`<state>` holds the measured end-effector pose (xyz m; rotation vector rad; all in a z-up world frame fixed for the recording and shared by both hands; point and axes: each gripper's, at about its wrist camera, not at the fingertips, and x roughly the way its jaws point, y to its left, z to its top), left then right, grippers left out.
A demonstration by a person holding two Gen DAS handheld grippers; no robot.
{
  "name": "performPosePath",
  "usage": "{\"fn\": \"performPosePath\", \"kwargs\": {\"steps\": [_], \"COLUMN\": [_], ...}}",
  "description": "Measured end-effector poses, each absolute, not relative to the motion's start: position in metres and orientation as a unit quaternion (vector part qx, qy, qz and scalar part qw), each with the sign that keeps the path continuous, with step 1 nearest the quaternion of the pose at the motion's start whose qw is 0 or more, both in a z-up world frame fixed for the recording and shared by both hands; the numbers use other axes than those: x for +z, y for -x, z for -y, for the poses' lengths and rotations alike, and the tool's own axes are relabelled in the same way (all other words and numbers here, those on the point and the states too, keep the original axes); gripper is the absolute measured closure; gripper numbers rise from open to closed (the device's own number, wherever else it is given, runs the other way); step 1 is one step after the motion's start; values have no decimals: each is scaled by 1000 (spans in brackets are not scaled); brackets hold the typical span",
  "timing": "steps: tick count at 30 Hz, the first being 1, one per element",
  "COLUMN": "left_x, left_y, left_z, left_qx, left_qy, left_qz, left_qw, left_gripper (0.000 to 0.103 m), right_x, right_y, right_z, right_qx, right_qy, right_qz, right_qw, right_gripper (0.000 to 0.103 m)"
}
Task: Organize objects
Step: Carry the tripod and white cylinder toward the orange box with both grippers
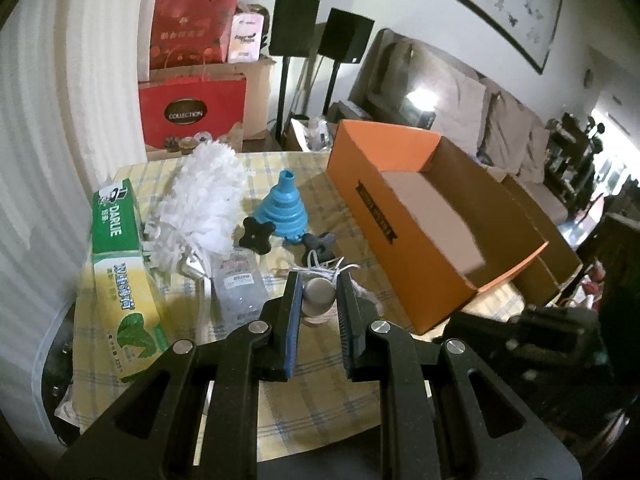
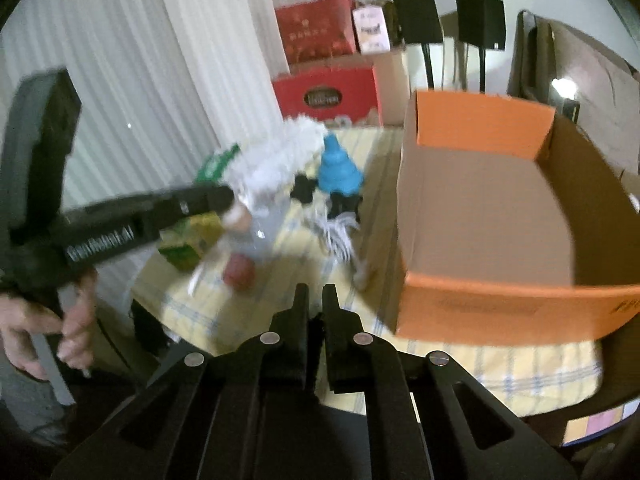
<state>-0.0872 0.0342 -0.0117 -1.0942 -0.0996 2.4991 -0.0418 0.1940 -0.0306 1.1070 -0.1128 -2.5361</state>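
Left gripper (image 1: 318,292) nearly closed, pinching a small grey-capped bottle (image 1: 319,294). Right gripper (image 2: 316,296) fully closed, empty. Probably best to carry it level toward the orange box (image 1: 400,216) at 2 o'clock, clearing the rim.

Red gift bags (image 1: 192,116), speakers (image 1: 296,26), sofa (image 1: 472,120).

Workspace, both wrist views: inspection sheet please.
Surface: table under a yellow checked cloth.
Job's things: orange box, open and empty; blue funnel, white duster, toothpaste box, clear bottle beside it.
Clutter: two black knobs.
Grippers: left gripper shut on a small round-capped bottle; right gripper shut, empty.
Cables: white cord.
Surroundings: red gift bags, sofa.
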Motion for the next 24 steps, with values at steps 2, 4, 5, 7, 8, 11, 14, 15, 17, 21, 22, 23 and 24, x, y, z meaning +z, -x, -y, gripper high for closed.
{"fn": "performPosePath", "kwargs": {"steps": [2,4,5,7,8,11,14,15,17,21,22,23,24], "left_x": [-4,4,6,11,13,12,5,3,-1,-5,-5,-6,-6], "left_y": [86,84,84,84,83,81,78,77,75,71,71,70,70], "left_z": [-36,-39,-40,-43,-44,-42,-40,-40,-39,-39,-40,-40,-41], "left_qx": [896,897,897,900,901,902,899,898,896,894,894,894,893], "left_qy": [388,382,380,375,372,372,381,383,387,391,391,391,392], "left_qz": [37,36,35,30,28,31,30,29,27,29,30,31,30], "left_qw": [211,220,222,222,220,217,216,216,216,217,217,218,218], "left_gripper": [87,87,87,87,87,87,87,87,87,87,87,87,87], "right_x": [-16,-3,3,11,12,9,-14,-22,-38,-60,-63,-68,-72], "right_y": [42,43,45,44,46,45,41,38,33,30,31,32,34], "right_z": [-199,-203,-206,-210,-211,-210,-207,-208,-210,-221,-222,-224,-226], "right_qx": [-904,-907,-909,-912,-910,-907,-891,-888,-880,-875,-874,-873,-872], "right_qy": [-381,-372,-367,-362,-365,-377,-412,-423,-442,-459,-461,-466,-468], "right_qz": [46,50,52,53,51,40,29,22,18,15,16,13,10], "right_qw": [188,189,188,187,189,184,187,182,175,154,151,146,141], "right_gripper": [100,100,100,100,100,97,97,97,93,76,72,71,71]}}
